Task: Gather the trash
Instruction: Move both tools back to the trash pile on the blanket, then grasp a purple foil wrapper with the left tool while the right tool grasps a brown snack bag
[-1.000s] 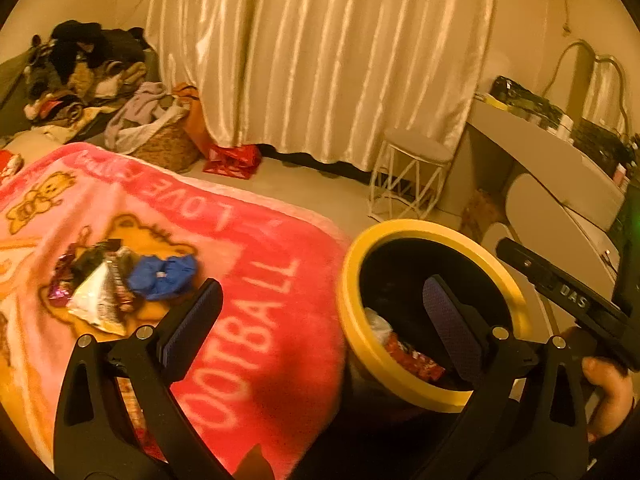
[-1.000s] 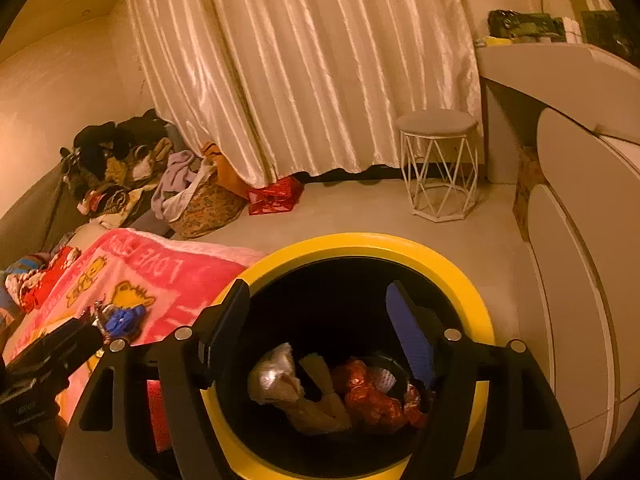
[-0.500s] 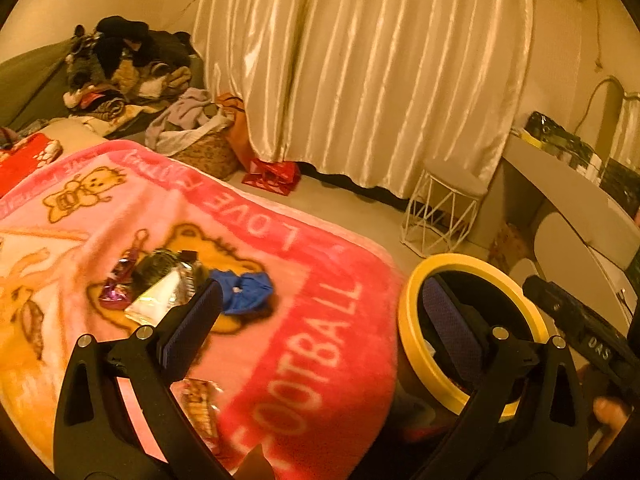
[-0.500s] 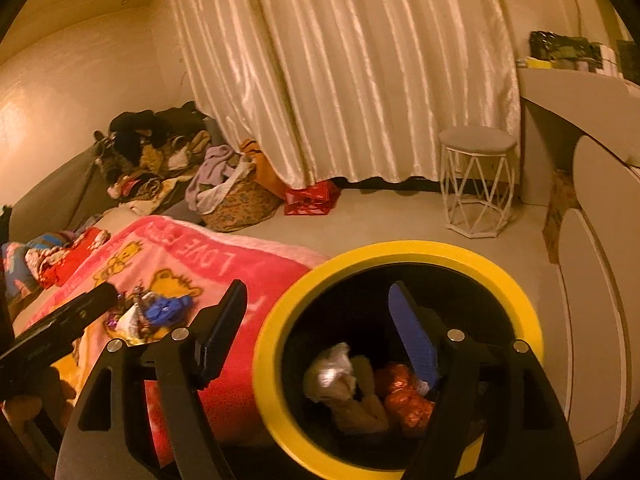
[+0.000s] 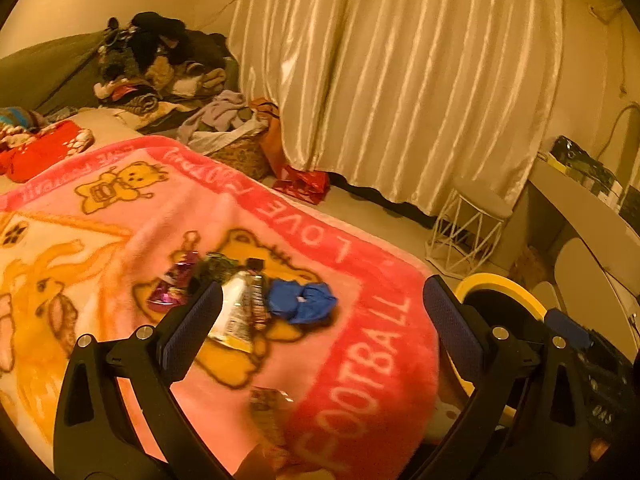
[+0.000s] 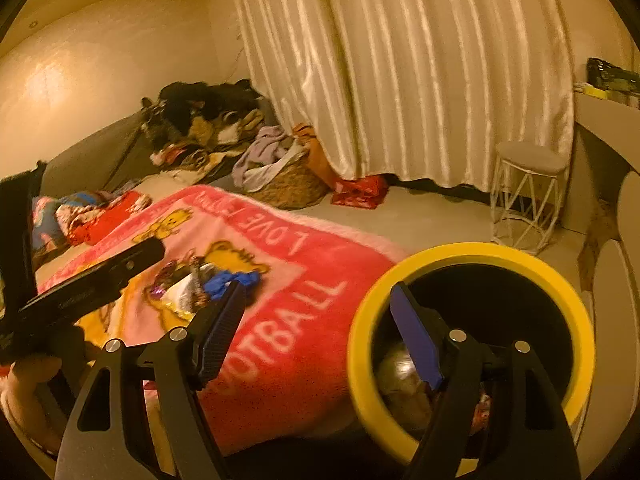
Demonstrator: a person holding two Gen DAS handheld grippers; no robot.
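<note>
A pile of trash lies on the pink blanket (image 5: 352, 344): a silver wrapper (image 5: 236, 312), a purple foil wrapper (image 5: 176, 284), a crumpled blue piece (image 5: 302, 302) and a flat wrapper (image 5: 268, 404) nearer me. My left gripper (image 5: 320, 312) hangs open above the blanket, just short of the pile, nothing between its pads. The black bin with a yellow rim (image 6: 472, 252) stands beside the bed and holds crumpled trash (image 6: 400, 380). My right gripper (image 6: 316, 320) is open and empty, straddling the gap between blanket edge and bin rim. In the right wrist view the trash pile (image 6: 200, 284) lies to the left.
A white wire stool (image 6: 528, 196) stands by the curtain (image 5: 400, 80). A basket of clothes (image 6: 280, 176) and a red bag (image 6: 360, 194) sit on the floor. Clothes are heaped on the sofa (image 5: 160, 64). A white desk (image 5: 580, 208) is at right.
Both grippers swung left, away from the bin and toward the blanket. The trash pile now sits near the middle of the left wrist view; the bin slid to the right in both views.
</note>
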